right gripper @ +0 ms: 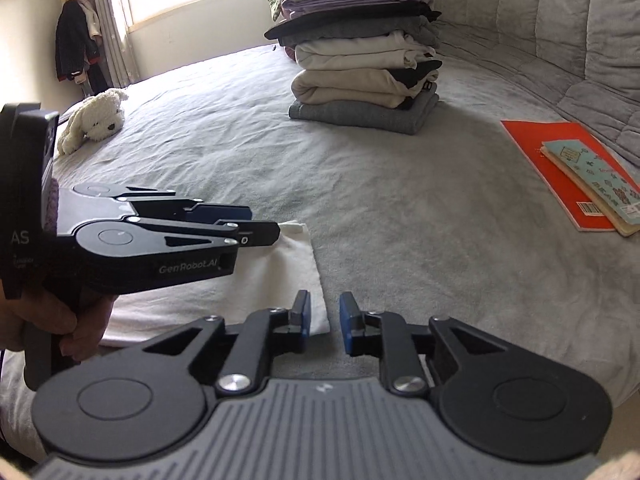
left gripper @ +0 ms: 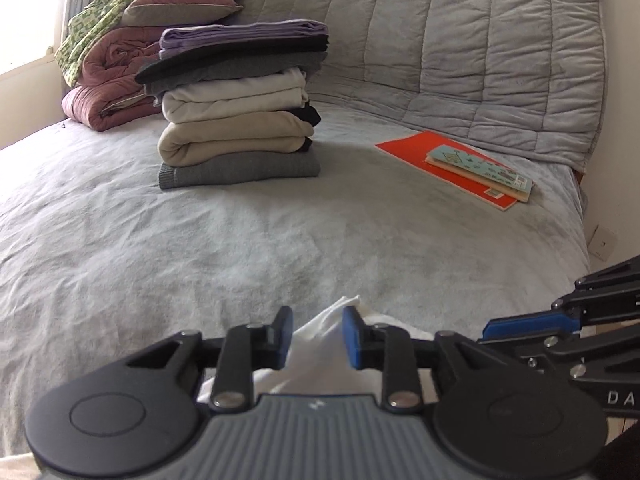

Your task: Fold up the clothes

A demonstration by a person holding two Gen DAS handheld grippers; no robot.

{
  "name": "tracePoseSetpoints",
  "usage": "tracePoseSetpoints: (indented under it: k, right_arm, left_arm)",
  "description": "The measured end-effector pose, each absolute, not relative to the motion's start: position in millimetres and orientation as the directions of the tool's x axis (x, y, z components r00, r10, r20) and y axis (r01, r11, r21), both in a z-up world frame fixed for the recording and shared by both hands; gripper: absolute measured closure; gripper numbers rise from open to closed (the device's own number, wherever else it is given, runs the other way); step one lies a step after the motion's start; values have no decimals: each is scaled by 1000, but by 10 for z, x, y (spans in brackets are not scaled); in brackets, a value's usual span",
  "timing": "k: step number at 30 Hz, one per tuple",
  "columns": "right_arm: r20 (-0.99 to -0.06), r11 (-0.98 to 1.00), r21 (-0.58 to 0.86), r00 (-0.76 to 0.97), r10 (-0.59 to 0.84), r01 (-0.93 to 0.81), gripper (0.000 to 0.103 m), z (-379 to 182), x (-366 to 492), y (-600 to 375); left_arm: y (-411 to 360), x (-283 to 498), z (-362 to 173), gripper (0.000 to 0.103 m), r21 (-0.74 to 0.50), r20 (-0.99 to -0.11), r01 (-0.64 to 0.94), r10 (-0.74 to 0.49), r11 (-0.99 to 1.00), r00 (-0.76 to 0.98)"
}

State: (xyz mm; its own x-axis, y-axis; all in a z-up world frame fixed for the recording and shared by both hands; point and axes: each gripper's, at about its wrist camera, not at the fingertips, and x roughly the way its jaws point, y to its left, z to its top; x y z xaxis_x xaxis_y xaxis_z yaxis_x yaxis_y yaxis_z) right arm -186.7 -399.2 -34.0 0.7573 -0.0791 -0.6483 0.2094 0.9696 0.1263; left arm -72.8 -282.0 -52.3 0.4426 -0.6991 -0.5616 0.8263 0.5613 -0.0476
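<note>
Between fingers of left gripper (left gripper: 316, 338): raised fold of white garment (right gripper: 256, 280), jaws parted, pads apparently clear of cloth, though view is tight. Right gripper (right gripper: 325, 322): jaws spread, nothing gripped; garment's near corner just beside its left pad. Person's hand (right gripper: 76, 320) grips left handle. Garment lies flat on grey bedspread (right gripper: 400, 208). Farther ahead: stack of folded clothes (left gripper: 240, 108). Right of stack: red book (left gripper: 452, 164) under smaller teal book (left gripper: 480, 170). Far left: plush dog (right gripper: 94, 118).
</note>
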Motion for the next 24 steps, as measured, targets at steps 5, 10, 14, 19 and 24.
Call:
tracePoseSetpoints:
  k: [5,10,14,19,24]
  right_arm:
    - [-635,971,136,769,-67,197,67,-265,-1764,-3920]
    - [-631,975,143,775,-41,168,62,-199,-1604,-3768]
    - [-630,984,118,776,-30,134,59,-161,-1444,-3598]
    - [-642,989,98,766,-21,108,55,-164,-1207,-3387]
    - [-654,989,136,755,41,64,55,-149,-963,-3168]
  left_arm:
    - [-2489,-739,-385,59,-16,-546,796,-672,606,501]
    - [-2015,-697,-282,45,17,-538,752,-628,659,563]
    - [-1589,-624,-235,39,43,-540,709,-580,704,610]
    - [-1081,-501,-208,29,71,-547,644,-510,761,664]
    - [-605,-398,-206,26,77,-536,556,-436,828,723]
